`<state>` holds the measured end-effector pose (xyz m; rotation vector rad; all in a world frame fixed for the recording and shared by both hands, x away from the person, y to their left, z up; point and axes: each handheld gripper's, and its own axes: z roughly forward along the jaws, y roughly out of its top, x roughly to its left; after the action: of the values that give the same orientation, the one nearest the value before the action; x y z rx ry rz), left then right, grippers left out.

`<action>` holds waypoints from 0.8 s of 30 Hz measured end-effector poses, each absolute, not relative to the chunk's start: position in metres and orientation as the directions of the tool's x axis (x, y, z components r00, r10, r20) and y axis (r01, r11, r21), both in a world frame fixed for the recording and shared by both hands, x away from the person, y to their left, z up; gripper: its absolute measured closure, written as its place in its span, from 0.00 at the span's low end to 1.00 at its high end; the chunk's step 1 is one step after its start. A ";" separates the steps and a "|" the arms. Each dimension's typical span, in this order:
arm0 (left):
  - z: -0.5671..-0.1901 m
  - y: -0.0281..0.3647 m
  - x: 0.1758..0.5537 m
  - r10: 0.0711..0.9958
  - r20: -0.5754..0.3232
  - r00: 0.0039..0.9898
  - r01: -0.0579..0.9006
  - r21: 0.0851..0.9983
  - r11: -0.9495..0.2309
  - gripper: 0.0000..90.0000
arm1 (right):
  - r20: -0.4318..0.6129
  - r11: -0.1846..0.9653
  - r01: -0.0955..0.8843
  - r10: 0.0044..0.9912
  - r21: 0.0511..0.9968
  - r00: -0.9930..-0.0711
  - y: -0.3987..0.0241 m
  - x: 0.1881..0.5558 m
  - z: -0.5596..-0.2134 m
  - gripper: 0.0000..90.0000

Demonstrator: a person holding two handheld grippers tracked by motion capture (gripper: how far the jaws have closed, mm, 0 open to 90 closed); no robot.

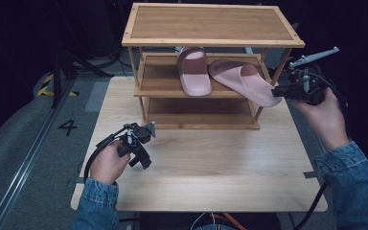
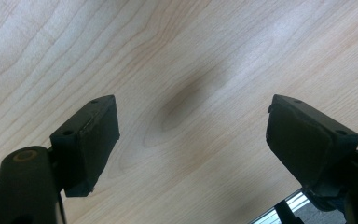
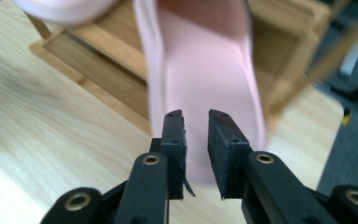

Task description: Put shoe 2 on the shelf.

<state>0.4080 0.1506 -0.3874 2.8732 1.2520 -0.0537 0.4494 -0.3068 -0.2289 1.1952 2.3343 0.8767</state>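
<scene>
Standing on: a pale wooden table; it carries everything else, its grain also running under the left gripper's jaws in the left gripper view
Shelf rack: a three-tier bamboo rack sits at the far middle of the table; top tier bare, bottom tier in shadow
Right slipper: a pink slide slipper lies tilted on the middle tier; its heel end juts past the rack's right front post, toward the right gripper; in the right gripper view its ribbed sole stretches away from the jaws
Left slipper: a second pink slipper lies flat on the same tier, just beside the first; toe strap toward the back
Right gripper: the right gripper is held at the rack's right edge; its jaws are pinched on the heel edge of the tilted slipper, a narrow gap between the pads taken up by the rim
Left gripper: the left gripper hangs low over the near left of the table; jaws spread wide, nothing between them, pads well apart
</scene>
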 end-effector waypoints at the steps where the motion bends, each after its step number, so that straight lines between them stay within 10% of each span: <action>1: -0.387 0.150 0.408 0.729 -0.032 0.683 0.730 -0.005 -0.684 0.19 | -0.037 0.431 0.611 0.835 0.664 -0.549 -0.319 0.448 -0.236 0.91; 24: -0.388 0.148 0.410 0.729 -0.035 0.684 0.729 -0.006 -0.685 0.19 | -0.027 0.464 0.654 0.826 0.598 -0.562 -0.313 0.446 -0.271 0.93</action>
<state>0.4097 0.1478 -0.3882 2.8754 1.2443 -0.0543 0.4460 -0.3133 -0.2712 1.2581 2.4041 0.7788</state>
